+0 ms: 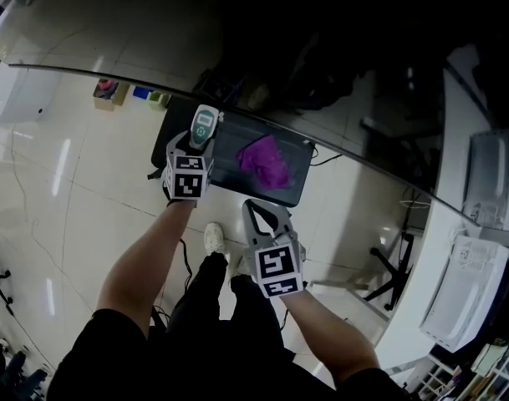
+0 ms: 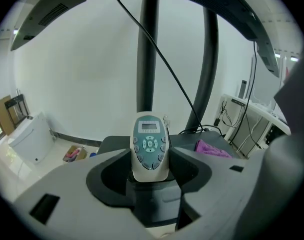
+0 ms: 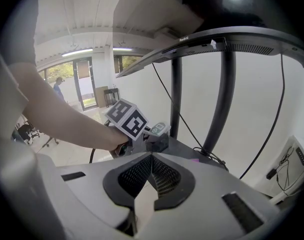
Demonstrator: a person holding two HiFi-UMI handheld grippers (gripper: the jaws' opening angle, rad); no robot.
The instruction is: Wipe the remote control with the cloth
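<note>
Left gripper (image 1: 193,149) fingers clamp the remote control (image 2: 150,146) upright; right gripper (image 3: 152,157) fingers sit together, empty; the purple cloth (image 1: 267,159) lies crumpled on the dark worktop (image 1: 229,155)

The near end of the pale grey, teal-faced remote control (image 2: 150,146) is hidden between the left gripper's (image 2: 151,159) dark jaws, whose right jaw also covers the near edge of the crumpled purple cloth (image 2: 211,148). The contents of the small cardboard box (image 1: 110,90) on the far left floor are too small to identify.
</note>
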